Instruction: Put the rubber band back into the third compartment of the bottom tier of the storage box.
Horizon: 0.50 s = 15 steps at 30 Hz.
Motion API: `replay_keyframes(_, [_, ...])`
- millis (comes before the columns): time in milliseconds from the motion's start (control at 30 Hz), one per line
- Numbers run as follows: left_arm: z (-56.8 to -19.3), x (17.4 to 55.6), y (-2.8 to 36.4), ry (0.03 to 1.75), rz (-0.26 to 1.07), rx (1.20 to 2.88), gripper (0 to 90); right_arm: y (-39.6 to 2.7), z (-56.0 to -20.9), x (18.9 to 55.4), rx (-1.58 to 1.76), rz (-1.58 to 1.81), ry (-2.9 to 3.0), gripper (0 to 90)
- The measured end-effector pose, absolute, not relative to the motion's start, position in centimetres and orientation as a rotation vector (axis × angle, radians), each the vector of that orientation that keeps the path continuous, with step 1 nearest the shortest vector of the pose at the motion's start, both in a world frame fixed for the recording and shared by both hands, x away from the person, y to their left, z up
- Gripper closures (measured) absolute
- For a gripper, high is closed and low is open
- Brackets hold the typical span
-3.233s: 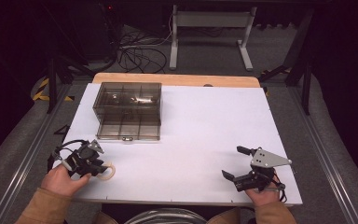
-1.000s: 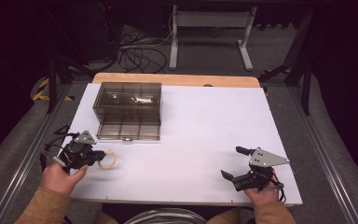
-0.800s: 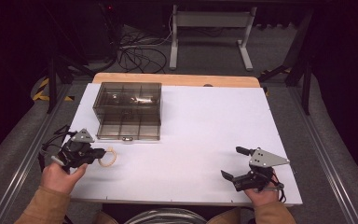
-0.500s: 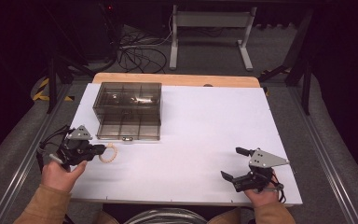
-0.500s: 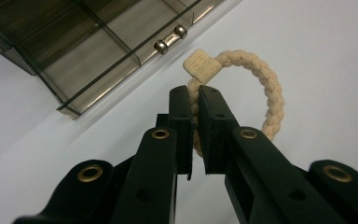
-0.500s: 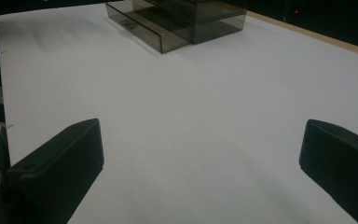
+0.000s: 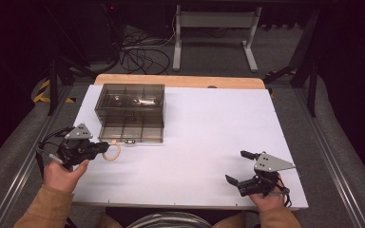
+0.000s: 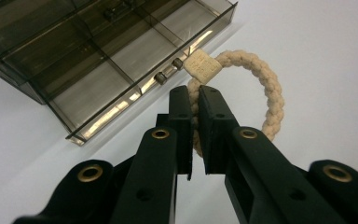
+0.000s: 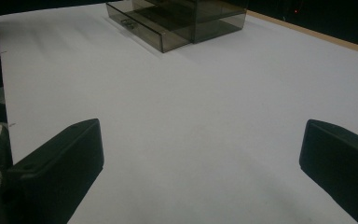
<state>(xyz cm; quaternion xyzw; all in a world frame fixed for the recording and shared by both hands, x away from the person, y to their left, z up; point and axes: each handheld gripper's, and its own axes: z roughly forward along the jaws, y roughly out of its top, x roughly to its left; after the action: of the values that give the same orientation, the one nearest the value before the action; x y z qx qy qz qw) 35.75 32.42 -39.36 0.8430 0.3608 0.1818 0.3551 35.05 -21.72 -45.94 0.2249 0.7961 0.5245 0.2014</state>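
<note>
A beige braided rope ring [image 8: 261, 88] with a small square tag hangs pinched in my left gripper [image 8: 195, 100], whose jaws are shut on its near side. From above, the rope ring [image 7: 111, 151] and left gripper [image 7: 102, 149] are just in front of the smoky plastic drawer box [image 7: 130, 107], beside its pulled-out lower drawer [image 7: 132, 134]. That divided drawer [image 8: 116, 60] lies just beyond the ring in the left gripper view. My right gripper [image 7: 237, 167] rests open at the table's front right, nothing between its jaws. Its own view looks across the bare white sheet [image 9: 205, 107] to the drawer box [image 9: 177, 18].
The white sheet [image 7: 209, 133] covers the table; a wooden edge [image 7: 180, 80] shows at the back. Cables [image 7: 142, 52] and a metal stand [image 7: 214, 28] lie on the floor behind. Metal rails [image 7: 332, 161] run along both sides.
My left gripper has carried the rope ring up off the sheet and toward the open drawer's front. The right gripper has stayed in place.
</note>
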Motion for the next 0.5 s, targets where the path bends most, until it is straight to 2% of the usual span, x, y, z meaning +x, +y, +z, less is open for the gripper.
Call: replay_keyframes(500, [-38.0,37.3,30.9,0.89,0.476,2.147,84.7,-21.7,-45.9,35.0,0.626,1.468,2.223,0.1])
